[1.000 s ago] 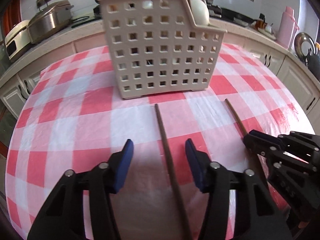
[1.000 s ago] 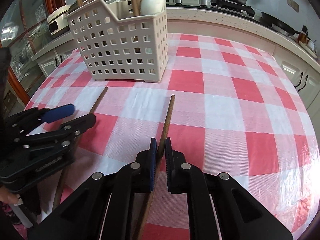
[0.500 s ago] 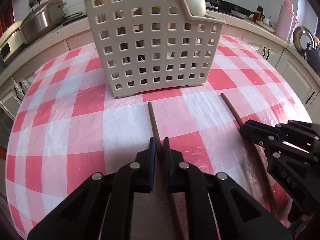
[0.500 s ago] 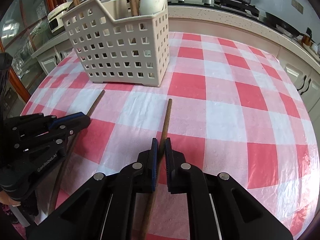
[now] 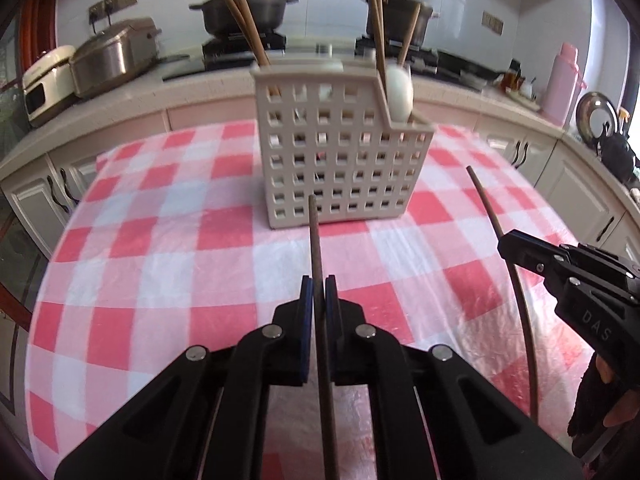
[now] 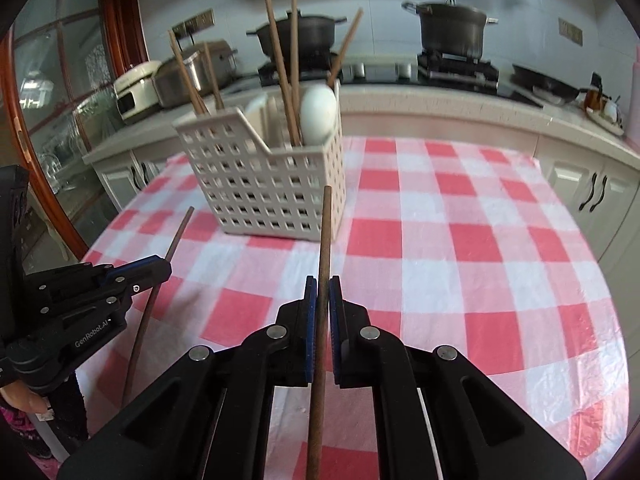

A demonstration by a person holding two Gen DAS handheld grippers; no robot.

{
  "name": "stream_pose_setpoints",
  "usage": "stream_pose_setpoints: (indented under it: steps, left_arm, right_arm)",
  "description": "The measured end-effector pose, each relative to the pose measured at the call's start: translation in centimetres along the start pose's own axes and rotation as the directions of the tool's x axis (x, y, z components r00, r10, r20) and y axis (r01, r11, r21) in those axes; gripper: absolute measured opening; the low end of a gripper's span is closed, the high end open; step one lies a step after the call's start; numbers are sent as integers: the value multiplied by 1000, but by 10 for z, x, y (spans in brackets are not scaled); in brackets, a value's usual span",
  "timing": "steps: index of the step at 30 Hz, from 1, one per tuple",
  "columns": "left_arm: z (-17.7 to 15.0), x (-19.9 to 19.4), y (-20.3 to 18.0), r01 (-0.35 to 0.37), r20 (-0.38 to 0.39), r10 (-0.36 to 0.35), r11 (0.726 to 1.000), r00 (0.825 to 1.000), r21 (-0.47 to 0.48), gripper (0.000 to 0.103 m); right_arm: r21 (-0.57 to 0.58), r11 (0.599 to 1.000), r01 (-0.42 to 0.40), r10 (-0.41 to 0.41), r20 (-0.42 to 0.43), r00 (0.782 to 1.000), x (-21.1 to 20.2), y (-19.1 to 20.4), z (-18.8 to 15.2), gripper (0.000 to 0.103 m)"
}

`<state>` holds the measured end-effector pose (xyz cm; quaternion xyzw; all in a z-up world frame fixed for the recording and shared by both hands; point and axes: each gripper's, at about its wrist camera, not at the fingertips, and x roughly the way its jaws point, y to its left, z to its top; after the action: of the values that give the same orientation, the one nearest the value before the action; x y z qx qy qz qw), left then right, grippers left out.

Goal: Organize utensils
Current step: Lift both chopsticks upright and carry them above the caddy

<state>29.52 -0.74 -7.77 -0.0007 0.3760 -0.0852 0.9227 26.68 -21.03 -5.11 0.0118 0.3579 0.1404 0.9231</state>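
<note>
Fingers [image 5: 306, 304] of both hands pinch slim brown wooden chopsticks [image 5: 316, 248].

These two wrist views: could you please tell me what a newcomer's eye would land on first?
Each black gripper, left and right, is shut on a brown chopstick pointing ahead. Beyond them the white slotted basket, with chopsticks and a white spoon inside, stands on the red-checked tablecloth.

Both chopsticks' [image 5: 316, 248] near ends run off the bottom edge; basket [image 5: 340, 168] contents mostly hidden behind its wall.
</note>
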Motion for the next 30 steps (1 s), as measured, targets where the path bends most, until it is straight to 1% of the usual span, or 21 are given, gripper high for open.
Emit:
stream_pose_setpoints:
  steps: [6,12,19,27,30]
  left_arm:
    - [3,-41,1,-9,84,9,1000,996,0,6]
    - [3,-80,-3,-33,164,29,999,986,19,6]
    - [0,-114,-8,-43,231,36,999,972,26,6]
    - [-1,-152,-10,-48,311,38,998,950,26,6]
    - [-1,-155,-8,-48,319,39,999,947,20,6]
  right_arm:
    - [-7,1000,-5,6,72,997,-32,6,5,7]
    - [-19,1000,-11,13,129,991,-63,13,6,7]
    - [-42,999,-9,17,190,982,-97,23,9,7]
    - [-53,999,6,7,248,969,-119,30,11,6]
    - [-52,999,9,4,251,968,-119,30,11,6]
